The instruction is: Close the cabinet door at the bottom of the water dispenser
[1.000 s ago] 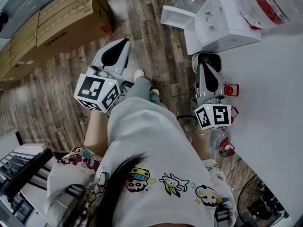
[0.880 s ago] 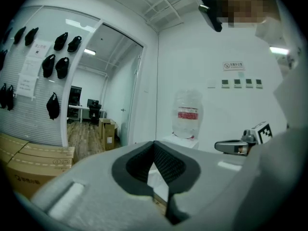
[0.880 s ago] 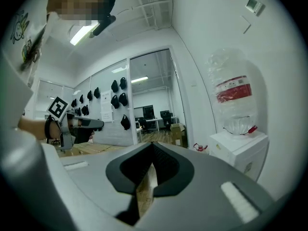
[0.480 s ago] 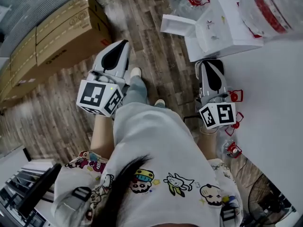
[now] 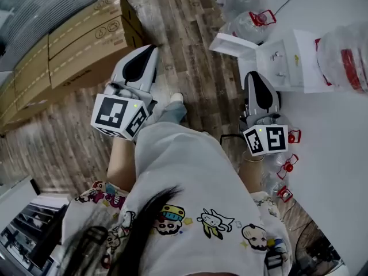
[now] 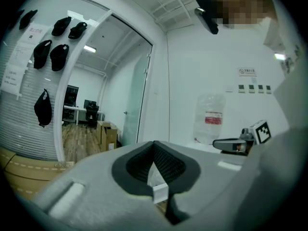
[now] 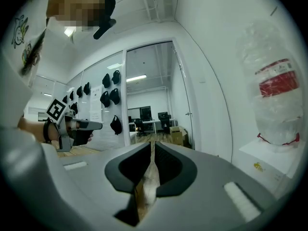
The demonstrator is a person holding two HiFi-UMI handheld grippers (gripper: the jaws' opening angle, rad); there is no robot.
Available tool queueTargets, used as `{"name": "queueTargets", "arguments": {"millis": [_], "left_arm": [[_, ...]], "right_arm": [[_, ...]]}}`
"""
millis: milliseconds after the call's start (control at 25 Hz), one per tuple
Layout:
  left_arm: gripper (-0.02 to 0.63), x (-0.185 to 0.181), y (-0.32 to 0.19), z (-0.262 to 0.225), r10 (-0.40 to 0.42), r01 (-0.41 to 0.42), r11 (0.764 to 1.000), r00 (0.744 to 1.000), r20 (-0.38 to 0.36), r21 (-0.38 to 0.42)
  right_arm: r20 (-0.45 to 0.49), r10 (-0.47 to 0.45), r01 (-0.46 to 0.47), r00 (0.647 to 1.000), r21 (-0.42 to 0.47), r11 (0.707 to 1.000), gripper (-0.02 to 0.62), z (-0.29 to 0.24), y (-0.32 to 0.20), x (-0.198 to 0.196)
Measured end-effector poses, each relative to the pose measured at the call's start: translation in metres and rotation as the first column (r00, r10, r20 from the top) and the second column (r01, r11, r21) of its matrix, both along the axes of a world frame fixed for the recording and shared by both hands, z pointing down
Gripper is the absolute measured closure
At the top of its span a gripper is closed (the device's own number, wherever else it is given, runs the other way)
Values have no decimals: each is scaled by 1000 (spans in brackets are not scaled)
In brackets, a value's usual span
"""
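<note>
Left gripper [image 5: 150,49]: jaws together, tips meeting, nothing held; it is carried near level over the wood floor [image 5: 190,16], well apart from everything. Right gripper [image 5: 253,75]: jaws have just been opening and now stand a narrow slit apart, with only floor showing through the gap and the pads bare. From the head view its tip sits just beside the front left corner of the water dispenser [image 5: 299,68]; whether it touches cannot be told from there, and its own view shows nothing against the jaws. The cabinet door [image 5: 232,43] juts out from the dispenser's front toward the open floor, not yet shut, and is near the right gripper but apart from it. A large bottle [image 5: 345,53] with a red label tops the dispenser. Edges: cardboard boxes [image 5: 75,45] line the left side, spare water bottles [image 5: 253,22] with red handles lie beyond the door, and a white wall [image 5: 333,154] runs along the right. Bare floor lies between the boxes and the door's free edge, where the person's shoe [image 5: 175,98] is planted.
</note>
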State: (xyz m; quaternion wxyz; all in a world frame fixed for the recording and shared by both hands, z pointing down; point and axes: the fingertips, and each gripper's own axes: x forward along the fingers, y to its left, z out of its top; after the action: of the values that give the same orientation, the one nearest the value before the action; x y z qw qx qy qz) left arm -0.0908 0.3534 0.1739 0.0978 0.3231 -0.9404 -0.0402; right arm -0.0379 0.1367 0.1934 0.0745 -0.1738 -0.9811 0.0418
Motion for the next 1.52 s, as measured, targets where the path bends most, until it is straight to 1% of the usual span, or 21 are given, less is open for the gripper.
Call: {"name": "queueTargets", "arguments": {"millis": [120, 240, 360, 480, 680, 880, 960, 1040, 1280, 1400, 1520], "left_arm": [[604, -24, 15, 1, 7, -7, 1000, 1000, 7, 10], [604, -41, 30, 3, 16, -16, 1000, 1000, 9, 27], [584, -55, 47, 4, 20, -20, 998, 1000, -1, 66], [547, -65, 57, 8, 9, -7, 995, 1000, -19, 102], [511, -81, 64, 21, -15, 20, 994, 999, -41, 105], [504, -99, 68, 29, -57, 62, 993, 997, -53, 104], [499, -115, 60, 28, -56, 60, 994, 998, -43, 94], [480, -138, 45, 25, -39, 42, 996, 999, -31, 84], [479, -224, -18, 8, 49, -49, 997, 999, 8, 64], [476, -258, -54, 0, 102, -103, 993, 995, 18, 48], [471, -279, -89, -8, 159, -159, 986, 987, 21, 39]], "right_arm": [[5, 15, -16, 1000, 16, 1000, 561, -2, 11, -24], [1, 41, -41, 999, 29, 999, 552, -2, 19, -38], [-16, 63, -63, 998, 40, 997, 530, -3, 29, -47], [-38, 67, -65, 997, 56, 996, 505, -6, 36, -55], [-64, 70, -66, 995, 64, 996, 485, -1, 30, -72], [-73, 51, -48, 996, 36, 998, 464, 10, 25, -99], [-69, 55, -53, 996, 18, 998, 457, 14, 15, -115], [-64, 71, -71, 995, -1, 997, 453, 16, 0, -134], [-31, 131, -132, 991, -20, 991, 442, 8, -50, -203], [-21, 180, -180, 984, -38, 983, 437, 3, -80, -224], [-12, 226, -226, 974, -48, 973, 433, -4, -110, -235]]}}
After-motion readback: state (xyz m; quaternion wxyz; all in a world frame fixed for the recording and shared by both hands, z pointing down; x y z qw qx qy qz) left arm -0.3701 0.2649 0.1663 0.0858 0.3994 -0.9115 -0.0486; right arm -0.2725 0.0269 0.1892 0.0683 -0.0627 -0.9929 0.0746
